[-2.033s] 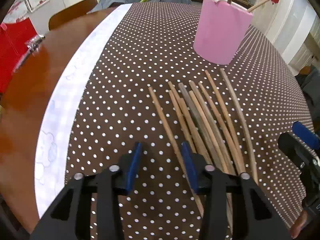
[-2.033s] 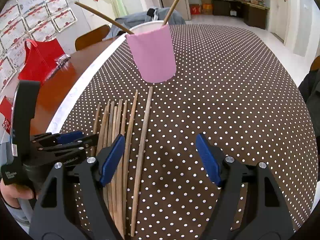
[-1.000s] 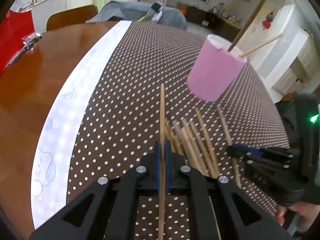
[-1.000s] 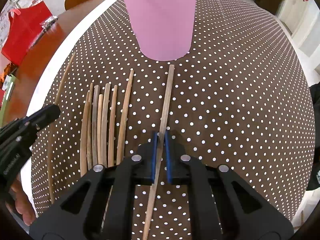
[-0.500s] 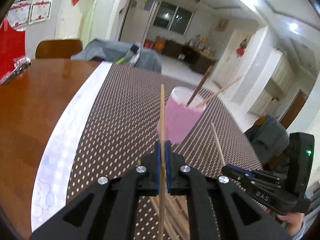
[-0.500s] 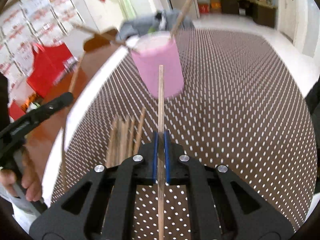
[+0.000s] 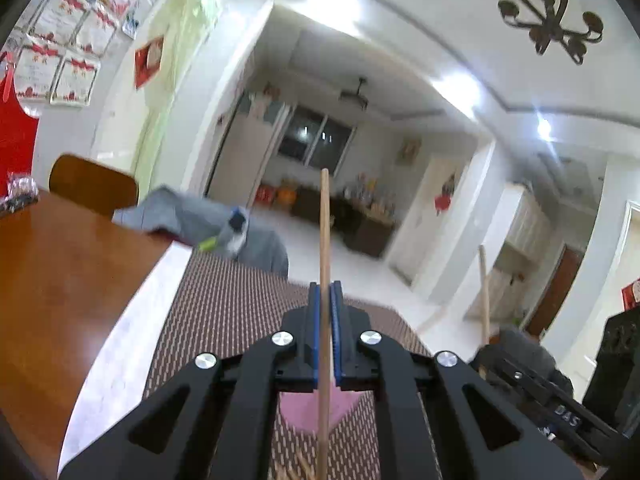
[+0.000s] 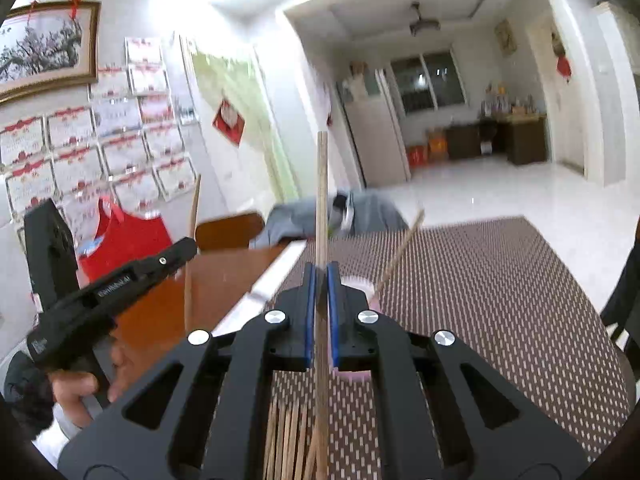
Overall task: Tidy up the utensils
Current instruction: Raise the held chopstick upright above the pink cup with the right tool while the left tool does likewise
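Left wrist view: the left gripper (image 7: 325,292) is clamped on one wooden chopstick (image 7: 325,232) that stands upright between its blue pads, above the pink cup (image 7: 308,412), which is mostly hidden behind the jaws. Right wrist view: the right gripper (image 8: 321,272) likewise pinches its own chopstick (image 8: 322,192) upright. Beyond it the pink cup holds a leaning stick (image 8: 400,252) on the dotted desk (image 8: 500,300). Loose chopsticks (image 8: 288,440) lie on the cloth below the jaws.

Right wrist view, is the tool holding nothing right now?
No, the right tool is clamped on a wooden chopstick pointing upward.
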